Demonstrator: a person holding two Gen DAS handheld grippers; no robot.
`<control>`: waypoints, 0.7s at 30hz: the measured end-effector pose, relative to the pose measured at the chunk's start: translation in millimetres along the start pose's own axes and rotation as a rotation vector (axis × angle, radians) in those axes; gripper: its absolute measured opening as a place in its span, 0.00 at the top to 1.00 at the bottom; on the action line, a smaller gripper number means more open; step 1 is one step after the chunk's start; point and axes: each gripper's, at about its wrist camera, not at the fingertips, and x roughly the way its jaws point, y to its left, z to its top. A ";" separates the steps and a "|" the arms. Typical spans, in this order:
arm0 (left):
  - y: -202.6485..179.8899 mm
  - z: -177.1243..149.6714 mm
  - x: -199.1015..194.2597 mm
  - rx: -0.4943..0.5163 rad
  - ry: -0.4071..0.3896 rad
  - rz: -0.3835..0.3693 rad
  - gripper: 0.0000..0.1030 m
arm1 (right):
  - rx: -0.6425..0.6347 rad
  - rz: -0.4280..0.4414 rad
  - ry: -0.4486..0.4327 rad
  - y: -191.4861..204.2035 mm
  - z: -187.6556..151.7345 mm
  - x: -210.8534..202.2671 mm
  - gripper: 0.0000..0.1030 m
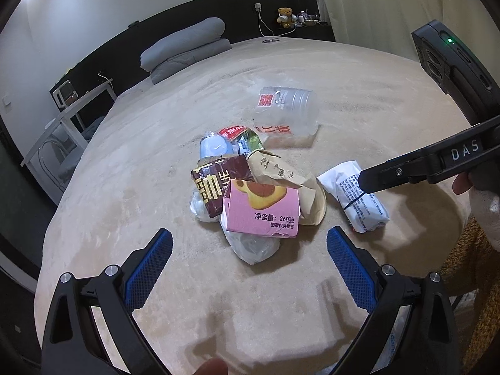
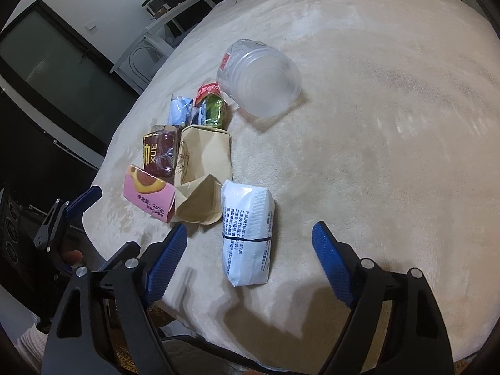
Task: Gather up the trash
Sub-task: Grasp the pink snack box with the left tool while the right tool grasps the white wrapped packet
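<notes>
Both tongs spread, trash pile [image 1: 250, 187] mid-blanket [image 1: 343, 93], margins open

In the left wrist view, a clear plastic bag [image 1: 254, 245] is largely covered by the pink box [image 1: 262, 211] lying on it, and the blue-white wrapper [image 1: 214, 147] is half hidden behind the dark red packet [image 1: 218, 184]. The small print on the white pack [image 2: 247, 234] is too fine to be read, and the items beside the teddy bear [image 1: 285, 16] beyond the far edge of the bed [image 1: 359, 93] are too small to be told. The right gripper [image 1: 364, 182] is cut off by the picture's right side there, so only one finger is seen.
</notes>
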 end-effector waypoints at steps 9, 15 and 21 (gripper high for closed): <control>-9.2 10.1 21.1 0.066 0.013 0.053 0.06 | 0.087 0.047 0.067 -13.8 7.0 20.3 0.33; -15.4 14.0 36.0 0.115 0.036 0.099 0.19 | 0.090 0.052 0.080 -14.3 8.5 26.6 0.36; -18.0 13.6 42.4 0.139 0.038 0.114 0.39 | 0.092 0.044 0.083 -21.5 7.4 25.8 0.45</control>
